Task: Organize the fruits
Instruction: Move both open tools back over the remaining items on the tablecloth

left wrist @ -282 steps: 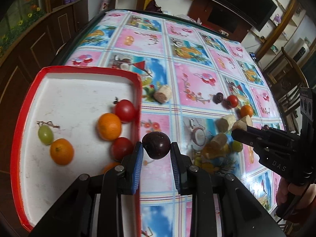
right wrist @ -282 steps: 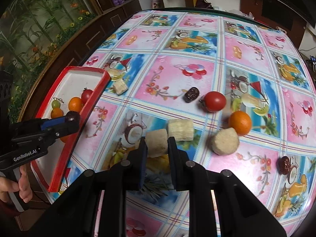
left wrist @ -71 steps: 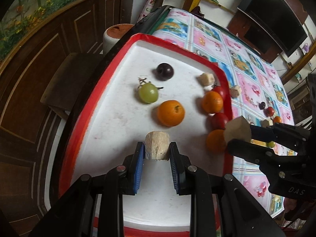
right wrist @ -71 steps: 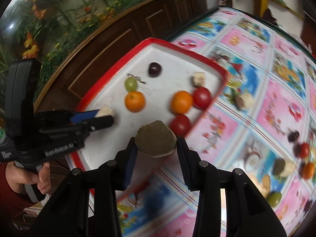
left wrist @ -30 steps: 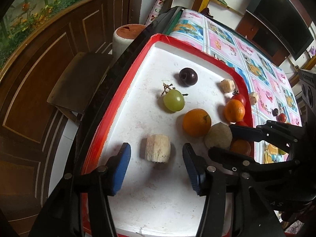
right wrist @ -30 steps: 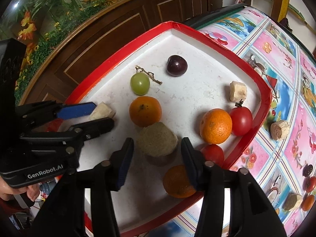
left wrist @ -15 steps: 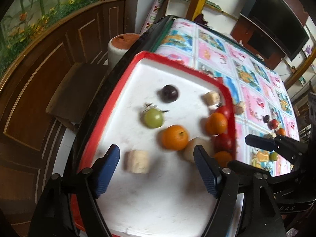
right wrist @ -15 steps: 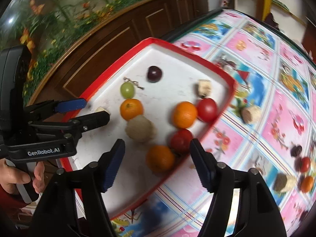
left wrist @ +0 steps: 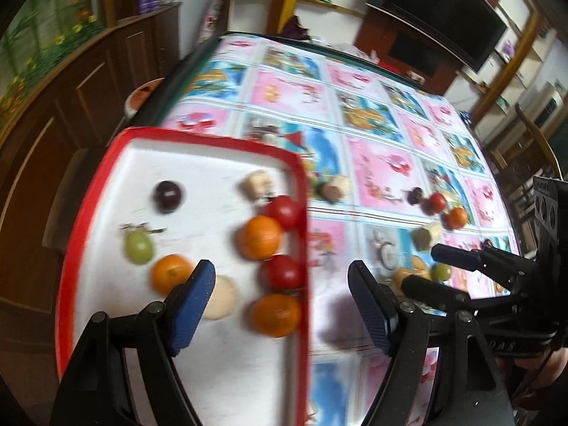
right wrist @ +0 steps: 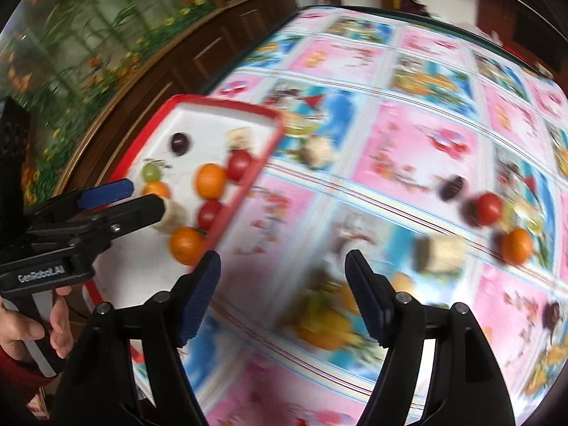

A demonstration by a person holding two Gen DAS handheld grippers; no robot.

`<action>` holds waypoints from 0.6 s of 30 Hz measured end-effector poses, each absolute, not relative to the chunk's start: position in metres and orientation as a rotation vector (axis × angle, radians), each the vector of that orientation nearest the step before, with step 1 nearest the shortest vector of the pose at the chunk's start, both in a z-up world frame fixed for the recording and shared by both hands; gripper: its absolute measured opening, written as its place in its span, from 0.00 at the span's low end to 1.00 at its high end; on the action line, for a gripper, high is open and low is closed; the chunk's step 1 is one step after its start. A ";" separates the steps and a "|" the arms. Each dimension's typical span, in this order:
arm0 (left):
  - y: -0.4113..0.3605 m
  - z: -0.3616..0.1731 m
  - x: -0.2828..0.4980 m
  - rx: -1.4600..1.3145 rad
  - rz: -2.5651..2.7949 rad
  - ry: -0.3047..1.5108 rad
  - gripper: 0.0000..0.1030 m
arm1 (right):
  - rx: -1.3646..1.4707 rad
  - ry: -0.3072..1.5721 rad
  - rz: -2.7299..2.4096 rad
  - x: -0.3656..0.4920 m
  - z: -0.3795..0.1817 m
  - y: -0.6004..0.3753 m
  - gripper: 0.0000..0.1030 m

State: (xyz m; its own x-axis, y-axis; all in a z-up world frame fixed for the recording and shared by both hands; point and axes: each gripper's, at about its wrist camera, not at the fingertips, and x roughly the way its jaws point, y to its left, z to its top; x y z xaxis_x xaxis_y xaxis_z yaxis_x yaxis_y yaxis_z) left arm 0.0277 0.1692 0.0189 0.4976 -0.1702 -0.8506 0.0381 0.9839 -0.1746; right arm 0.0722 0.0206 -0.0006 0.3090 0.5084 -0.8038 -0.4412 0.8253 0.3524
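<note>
**Both grippers empty beside the red tray**

The left gripper (left wrist: 280, 301) has its jaws spread wide with nothing between them, and they have just been opening; it hangs over the near right edge of the red tray (left wrist: 301, 213). The right gripper (right wrist: 282, 291) is likewise released and empty, its jaws too have just been opening, and it sits above the patterned tablecloth (right wrist: 408, 149) just right of the tray.

Inside the tray lie a dark plum (left wrist: 168, 196) toward the far side, a green grape (left wrist: 139, 246) with its stem nearer the left rim, three oranges (left wrist: 261, 238), two red tomatoes (left wrist: 285, 210) close against the right rim, a pale cut chunk (left wrist: 257, 186) near the far right corner, and a beige rounded piece (left wrist: 220, 296) by the left gripper's left pad.

Right of the tray, out on the cloth, another pale chunk (right wrist: 316, 151) rests just beyond the rim. Well apart from the tray are a dark fruit (right wrist: 450, 186), a tomato (right wrist: 489, 208), an orange (right wrist: 516, 246) and a cut block (right wrist: 440, 254). Both views are blurred, so finer detail cannot be told
</note>
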 end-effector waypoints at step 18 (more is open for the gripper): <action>0.039 0.002 0.055 0.014 -0.387 1.116 0.75 | 0.224 1.071 0.345 0.090 -0.015 -0.124 0.71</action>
